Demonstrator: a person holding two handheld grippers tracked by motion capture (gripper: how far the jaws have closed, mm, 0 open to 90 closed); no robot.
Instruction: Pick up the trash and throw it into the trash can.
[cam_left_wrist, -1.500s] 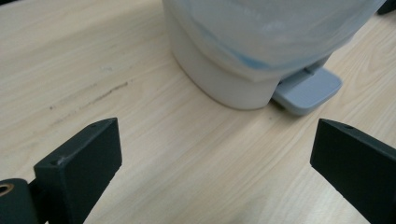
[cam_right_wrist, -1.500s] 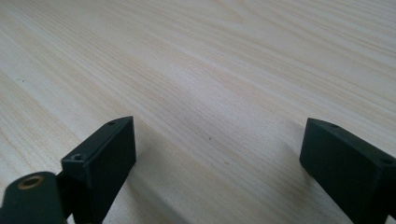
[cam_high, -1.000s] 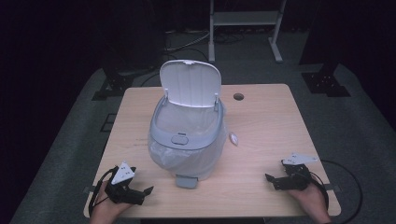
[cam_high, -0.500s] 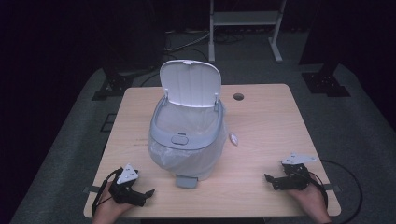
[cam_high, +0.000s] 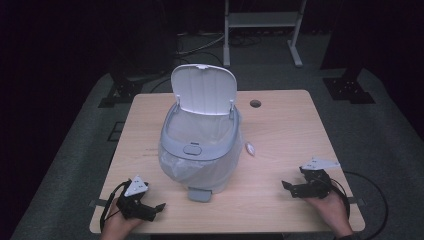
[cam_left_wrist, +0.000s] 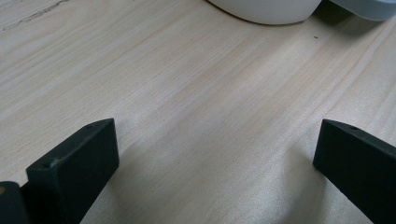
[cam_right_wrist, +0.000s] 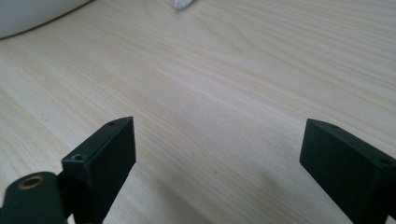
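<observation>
- Left gripper (cam_high: 150, 206) rests near the table's (cam_high: 280, 150) front-left corner, jaws spread wide, empty.
- Right gripper (cam_high: 292, 187) likewise gapes, empty.
- Open-lidded bin (cam_high: 200, 150) stands between; beside it a small whitish scrap (cam_high: 250, 149), perhaps paper.

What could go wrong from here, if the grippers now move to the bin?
The bin has its lid standing open, so a push from either open gripper, left or right, might tip it or shut it. The thin liner bag could tear. The small white scrap beside the bin could be swept off the table.
</observation>
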